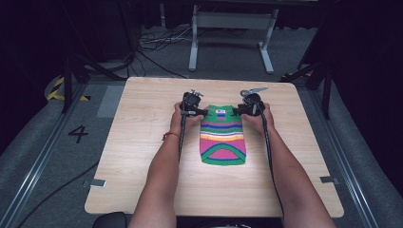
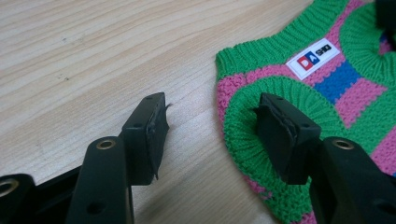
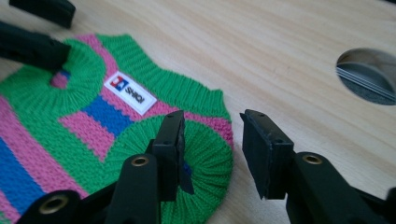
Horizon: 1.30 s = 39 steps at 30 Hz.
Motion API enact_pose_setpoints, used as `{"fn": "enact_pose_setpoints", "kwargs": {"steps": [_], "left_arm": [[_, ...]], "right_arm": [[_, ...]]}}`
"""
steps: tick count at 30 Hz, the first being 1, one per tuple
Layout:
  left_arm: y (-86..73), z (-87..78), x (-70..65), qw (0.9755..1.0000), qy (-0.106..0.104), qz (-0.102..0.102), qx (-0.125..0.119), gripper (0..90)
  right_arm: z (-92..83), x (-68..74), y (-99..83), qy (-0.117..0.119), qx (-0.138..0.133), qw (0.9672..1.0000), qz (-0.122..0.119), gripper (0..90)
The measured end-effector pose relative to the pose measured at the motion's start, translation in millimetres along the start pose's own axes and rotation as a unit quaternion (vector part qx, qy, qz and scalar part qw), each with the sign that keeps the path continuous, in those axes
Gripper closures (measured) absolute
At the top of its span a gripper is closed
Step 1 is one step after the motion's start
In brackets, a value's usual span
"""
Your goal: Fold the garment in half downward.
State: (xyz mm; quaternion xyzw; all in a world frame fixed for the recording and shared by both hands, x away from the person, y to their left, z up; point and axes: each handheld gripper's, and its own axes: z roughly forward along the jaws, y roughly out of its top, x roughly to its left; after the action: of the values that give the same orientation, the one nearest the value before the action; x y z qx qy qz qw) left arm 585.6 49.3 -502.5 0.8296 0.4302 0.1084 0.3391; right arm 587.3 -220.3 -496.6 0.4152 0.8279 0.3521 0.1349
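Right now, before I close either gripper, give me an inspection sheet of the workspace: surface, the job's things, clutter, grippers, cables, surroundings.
Surface: light wood-grain table, with a round hole near the right gripper.
Job's things: small striped knitted vest, green, pink and blue, lying flat, white label at the neck.
Clutter: nothing seen.
Grippers: left gripper open, straddling the vest's armhole edge; right gripper open, straddling the other armhole edge.
Cables: one black cable trails along each forearm; loose cables on the floor beyond the table.
Surroundings: grey floor, white desk frame, a "4" marking.
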Motion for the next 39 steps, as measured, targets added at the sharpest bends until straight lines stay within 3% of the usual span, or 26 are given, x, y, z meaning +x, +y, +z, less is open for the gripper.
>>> {"fn": "enact_pose_setpoints", "kwargs": {"steps": [3, 6, 9, 13, 18, 22, 25, 31, 35, 39], "left_arm": [[-0.1, 0.0, -0.2, 1.0, 0.001, 0.005, 0.001, 43.4], [0.8, 0.4, -1.7, 0.9999, 0.003, 0.01, 0.004, 43.7], [1.8, 1.5, -4.9, 0.9997, 0.001, 0.023, 0.007, 44.4], [3.4, 2.4, -9.9, 0.9993, -0.015, 0.033, 0.008, 56.8], [3.1, 1.9, -8.6, 0.9989, -0.038, 0.027, 0.008, 77.5], [1.8, -0.5, -7.2, 0.9989, -0.038, 0.028, 0.003, 82.6], [-0.3, -5.6, -7.6, 0.9988, -0.032, 0.035, -0.009, 83.3], [0.4, -24.5, -15.8, 0.9963, -0.041, 0.069, -0.032, 83.2], [-1.0, -36.7, -25.0, 0.9927, -0.054, 0.1, -0.042, 82.9], [-3.5, -45.5, -29.3, 0.9903, -0.047, 0.123, -0.043, 82.8]], "right_arm": [[4.8, -0.6, -1.6, -0.003, 0.009, 0.9999, -0.01, 61.5], [6.5, -4.0, -3.8, 0.004, 0.0, 0.9999, 0.011, 60.3], [6.2, -4.1, -2.9, 0.006, 0.007, 0.9999, 0.013, 60.8], [6.0, -0.3, -1.5, 0.012, 0.014, 0.9997, 0.012, 72.2], [5.5, 1.2, -1.4, 0.024, 0.016, 0.9994, 0.022, 81.6], [3.4, 5.6, 0.1, 0.015, 0.012, 0.9997, 0.013, 84.0], [-1.9, 6.2, 1.0, 0.026, -0.007, 0.9995, 0.013, 84.3], [-20.7, 9.0, 1.0, 0.043, -0.035, 0.9985, -0.001, 84.1], [-31.7, 14.4, -0.9, 0.054, -0.041, 0.9975, -0.019, 84.1], [-43.2, 18.7, -3.0, 0.063, -0.048, 0.9962, -0.037, 84.1]]}}
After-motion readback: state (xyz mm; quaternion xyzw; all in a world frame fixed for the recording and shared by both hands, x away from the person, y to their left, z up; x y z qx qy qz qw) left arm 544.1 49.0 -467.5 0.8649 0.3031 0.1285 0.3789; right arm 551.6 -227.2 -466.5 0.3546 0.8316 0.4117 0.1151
